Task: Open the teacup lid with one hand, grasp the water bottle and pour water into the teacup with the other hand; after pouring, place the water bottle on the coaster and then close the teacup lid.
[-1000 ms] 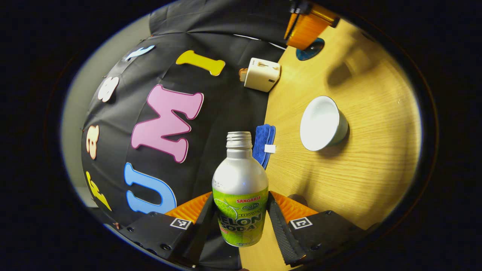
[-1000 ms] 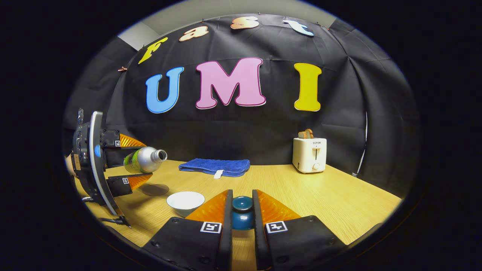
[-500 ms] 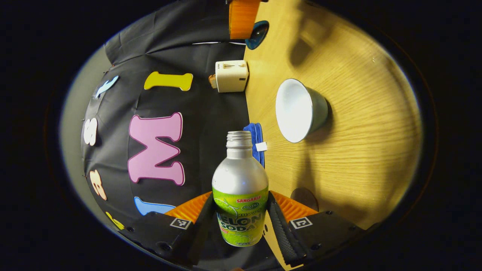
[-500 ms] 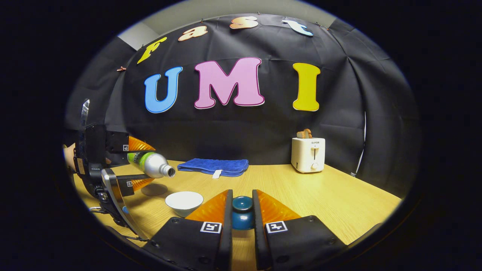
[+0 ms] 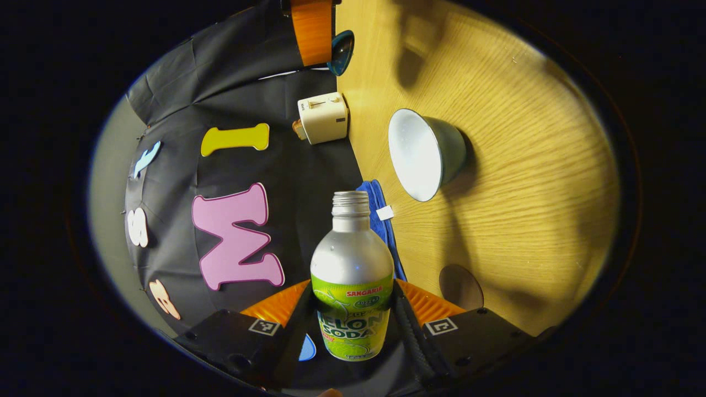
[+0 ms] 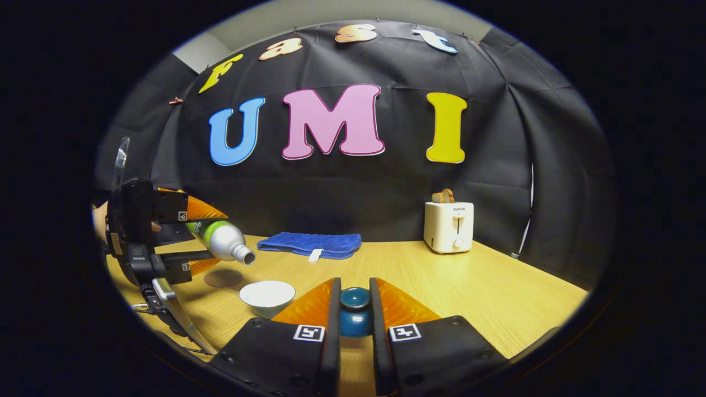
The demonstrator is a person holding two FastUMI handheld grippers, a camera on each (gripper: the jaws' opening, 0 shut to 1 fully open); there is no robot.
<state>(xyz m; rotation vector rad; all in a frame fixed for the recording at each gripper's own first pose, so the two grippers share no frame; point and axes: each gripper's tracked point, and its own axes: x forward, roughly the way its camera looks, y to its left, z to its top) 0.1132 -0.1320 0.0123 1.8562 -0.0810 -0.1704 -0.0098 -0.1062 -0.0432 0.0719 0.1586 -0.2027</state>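
Pouring is the step I judge to be in hand. Nearest in the left gripper view, my left gripper (image 5: 353, 320) is clamped on the bottle (image 5: 352, 286), both fingers pressing its labelled lower half. In the right gripper view, my right gripper (image 6: 354, 317) is pinched on the knob of the lid (image 6: 354, 311), held off the table (image 6: 469, 286).

Farther out in that view, the bottle (image 6: 220, 240) hangs in the air above and to the left of the cup (image 6: 267, 295). Its long axis lies near horizontal, the open neck tipped slightly down toward the cup. The mouth sits short of the rim, and I see no stream of water.

Next move, as I judge it: carry the neck over the cup's opening and tilt further, slowly, or water lands on the table.

Beyond, the coaster (image 6: 223, 277) lies bare behind the cup. A blue towel (image 6: 311, 243) and a toaster (image 6: 448, 226) stand against the back wall.
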